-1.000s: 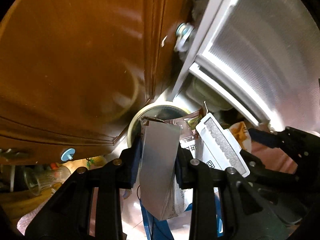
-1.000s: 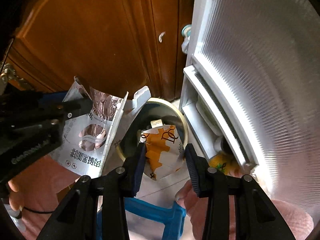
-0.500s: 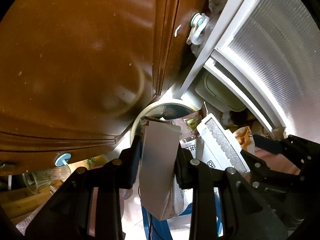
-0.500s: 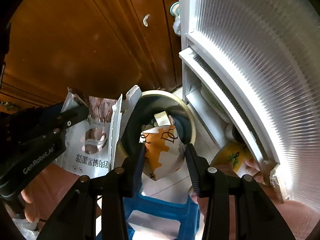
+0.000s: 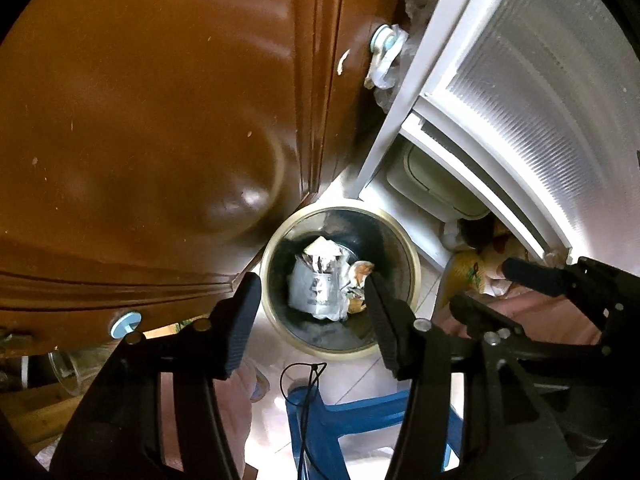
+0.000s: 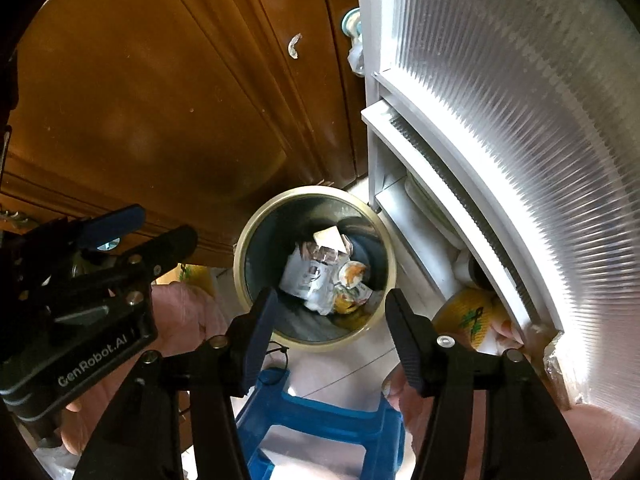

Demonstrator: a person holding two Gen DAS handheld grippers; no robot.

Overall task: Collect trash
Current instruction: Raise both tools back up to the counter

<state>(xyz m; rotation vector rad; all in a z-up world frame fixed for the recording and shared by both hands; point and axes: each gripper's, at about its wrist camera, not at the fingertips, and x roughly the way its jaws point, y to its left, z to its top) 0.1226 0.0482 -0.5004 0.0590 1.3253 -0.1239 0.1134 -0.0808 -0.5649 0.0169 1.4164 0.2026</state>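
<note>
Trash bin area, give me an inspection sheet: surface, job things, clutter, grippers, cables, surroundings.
Surface: pale tiled floor, partly covered by a blue plastic stool.
Job's things: round metal trash bin standing upright; a white-and-silver wrapper and an orange-and-white wrapper lie inside it.
Clutter: a yellow bag right of the bin, by the white door.
Grippers: left gripper and right gripper both above the bin, fingers apart and just opened, nothing between them.
Cables: a thin black cord loops below the bin.
Surroundings: brown wooden cabinet doors on the left, ribbed white door on the right.
</note>
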